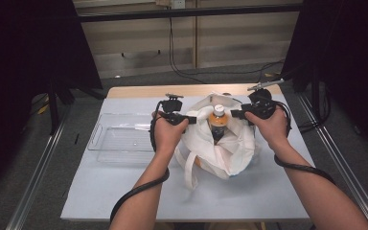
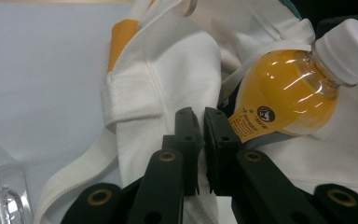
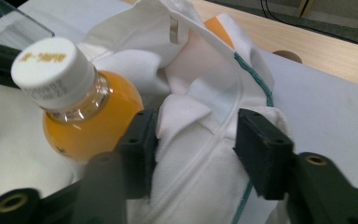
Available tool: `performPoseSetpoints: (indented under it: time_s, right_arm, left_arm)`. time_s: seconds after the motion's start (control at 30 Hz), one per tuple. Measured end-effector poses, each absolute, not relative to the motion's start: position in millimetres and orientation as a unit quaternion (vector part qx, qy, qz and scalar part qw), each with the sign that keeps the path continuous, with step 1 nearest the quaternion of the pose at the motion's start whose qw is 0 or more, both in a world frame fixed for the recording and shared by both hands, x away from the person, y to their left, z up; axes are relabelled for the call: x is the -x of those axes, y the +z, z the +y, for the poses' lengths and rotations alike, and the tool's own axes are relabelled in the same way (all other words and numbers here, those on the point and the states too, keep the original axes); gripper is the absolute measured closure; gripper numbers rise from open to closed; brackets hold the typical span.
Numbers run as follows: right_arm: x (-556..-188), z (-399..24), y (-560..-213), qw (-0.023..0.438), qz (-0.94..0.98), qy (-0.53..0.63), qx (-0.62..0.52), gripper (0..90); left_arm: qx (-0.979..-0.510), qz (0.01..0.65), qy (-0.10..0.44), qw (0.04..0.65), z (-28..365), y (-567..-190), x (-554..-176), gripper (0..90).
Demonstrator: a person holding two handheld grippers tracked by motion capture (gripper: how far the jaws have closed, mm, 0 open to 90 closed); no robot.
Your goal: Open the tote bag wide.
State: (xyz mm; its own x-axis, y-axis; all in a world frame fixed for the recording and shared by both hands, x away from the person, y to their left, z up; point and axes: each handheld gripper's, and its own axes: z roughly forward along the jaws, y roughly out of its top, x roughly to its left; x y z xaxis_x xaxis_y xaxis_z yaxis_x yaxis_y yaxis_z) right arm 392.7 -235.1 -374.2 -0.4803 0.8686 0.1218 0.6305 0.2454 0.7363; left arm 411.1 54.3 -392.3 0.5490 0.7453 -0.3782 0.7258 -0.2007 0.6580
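A white cloth bag (image 1: 220, 139) sits in the middle of the bench (image 1: 124, 191) with an orange drink bottle (image 1: 217, 122) standing in its mouth. The left tool (image 2: 199, 140) pinches the bag's left edge tight. The right tool (image 3: 196, 140) has its jaws apart around the bag's right edge, not squeezing.

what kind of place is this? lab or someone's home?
Most likely a lab recording station, not a home. The table sits between black curtains under a dark overhead bar, cables trail over a bare grey floor, and metal rails run along both sides.
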Motion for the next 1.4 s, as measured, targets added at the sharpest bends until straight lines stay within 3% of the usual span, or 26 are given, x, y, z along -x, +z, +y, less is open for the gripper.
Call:
performPoseSetpoints:
  time_s: [0.17,0.4,1.0,1.4]
  right_arm:
    - [-390,-237,-382,0.161,0.791,0.362,-0.465,72.8]
    - [-387,-242,-394,0.165,0.793,0.355,-0.467,81.7]
    - [-385,-258,-423,0.163,0.763,0.365,-0.507,83.8]
    - [-381,-262,-424,0.164,0.754,0.378,-0.512,84.3]
  left_arm:
    - [-0.774,0.477,0.015,0.417,53,-393,-411,85.2]
    - [-0.779,0.475,0.023,0.408,53,-394,-412,86.1]
    - [-0.775,0.501,0.038,0.385,64,-411,-415,87.4]
    - [-0.775,0.498,0.03,0.389,66,-412,-415,87.0]
